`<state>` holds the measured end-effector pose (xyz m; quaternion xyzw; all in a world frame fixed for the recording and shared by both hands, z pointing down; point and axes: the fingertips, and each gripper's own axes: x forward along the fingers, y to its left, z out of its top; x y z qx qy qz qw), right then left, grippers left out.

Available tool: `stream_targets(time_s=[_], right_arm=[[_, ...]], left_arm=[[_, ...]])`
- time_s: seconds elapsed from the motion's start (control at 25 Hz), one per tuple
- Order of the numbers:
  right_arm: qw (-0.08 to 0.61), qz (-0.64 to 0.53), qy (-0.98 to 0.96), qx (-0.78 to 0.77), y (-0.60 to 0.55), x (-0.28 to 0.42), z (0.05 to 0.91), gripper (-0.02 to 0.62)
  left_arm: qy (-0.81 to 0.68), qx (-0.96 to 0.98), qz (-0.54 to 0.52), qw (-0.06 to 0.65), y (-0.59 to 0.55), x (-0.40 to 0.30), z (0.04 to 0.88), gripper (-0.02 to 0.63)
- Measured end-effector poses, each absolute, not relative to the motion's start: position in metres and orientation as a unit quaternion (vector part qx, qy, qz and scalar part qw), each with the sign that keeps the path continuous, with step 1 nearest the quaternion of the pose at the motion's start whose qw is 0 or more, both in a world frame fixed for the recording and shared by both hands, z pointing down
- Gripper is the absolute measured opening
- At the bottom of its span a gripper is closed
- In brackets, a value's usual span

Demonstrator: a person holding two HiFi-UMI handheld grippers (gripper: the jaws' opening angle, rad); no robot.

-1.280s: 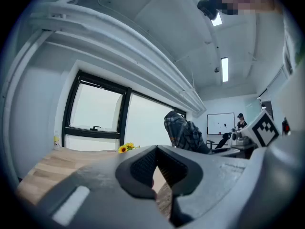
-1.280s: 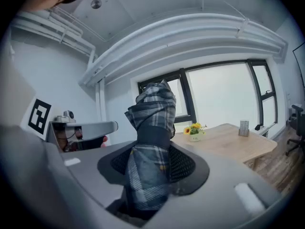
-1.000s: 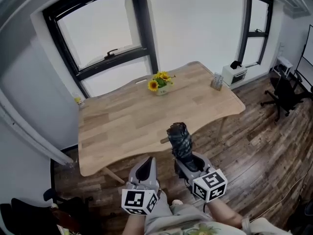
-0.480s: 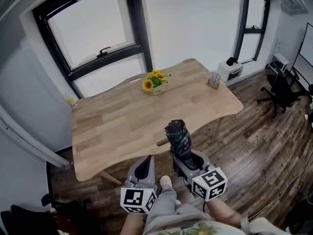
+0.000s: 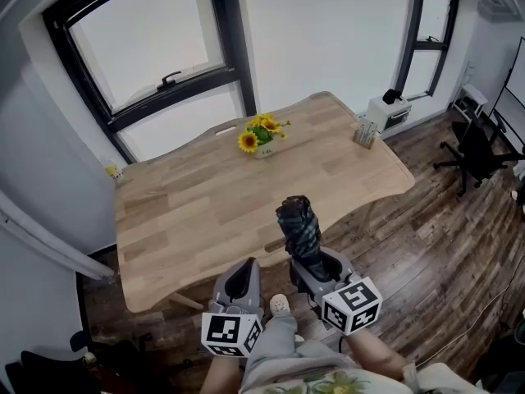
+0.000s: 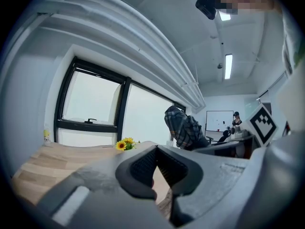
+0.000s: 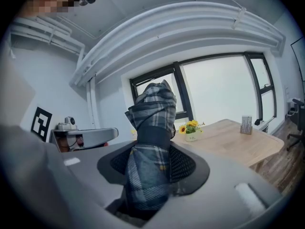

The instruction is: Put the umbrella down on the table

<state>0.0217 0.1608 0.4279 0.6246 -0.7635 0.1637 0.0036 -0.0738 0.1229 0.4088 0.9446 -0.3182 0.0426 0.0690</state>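
Observation:
A folded dark plaid umbrella (image 5: pixel 297 224) stands nearly upright in my right gripper (image 5: pixel 317 267), whose jaws are shut on its lower part. In the head view its top overlaps the near edge of the light wooden table (image 5: pixel 197 199). The right gripper view shows the umbrella (image 7: pixel 153 113) filling the gap between the pads of the right gripper (image 7: pixel 152 162), with the table (image 7: pixel 233 140) ahead. My left gripper (image 5: pixel 243 271) hangs just left of it, level, over the floor before the table edge. In its own view the left gripper (image 6: pixel 157 150) has its tips together on nothing, and the umbrella (image 6: pixel 185 131) shows to the right.
A pot of sunflowers (image 5: pixel 261 138) stands at the table's far side and a small holder (image 5: pixel 363 134) at its far right corner. A white box (image 5: pixel 385 112) sits by the window, an office chair (image 5: pixel 478 150) on the wood floor to the right. A leg and shoe (image 5: pixel 279 304) show below.
Both grippers have moved forward toward the table, the umbrella going with the right one. The table now lies closer, and the umbrella's top overlaps its near edge.

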Motion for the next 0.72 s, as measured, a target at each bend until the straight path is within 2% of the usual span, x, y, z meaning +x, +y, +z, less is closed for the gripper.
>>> stream_targets(time_s=[0.72], right_arm=[[0.013, 0.160, -0.765, 0.624, 0.043, 0.047, 0.410, 0.186]], left_arm=[[-0.308, 0.947, 0.042, 0.086, 0.005, -0.047, 0.410, 0.005]])
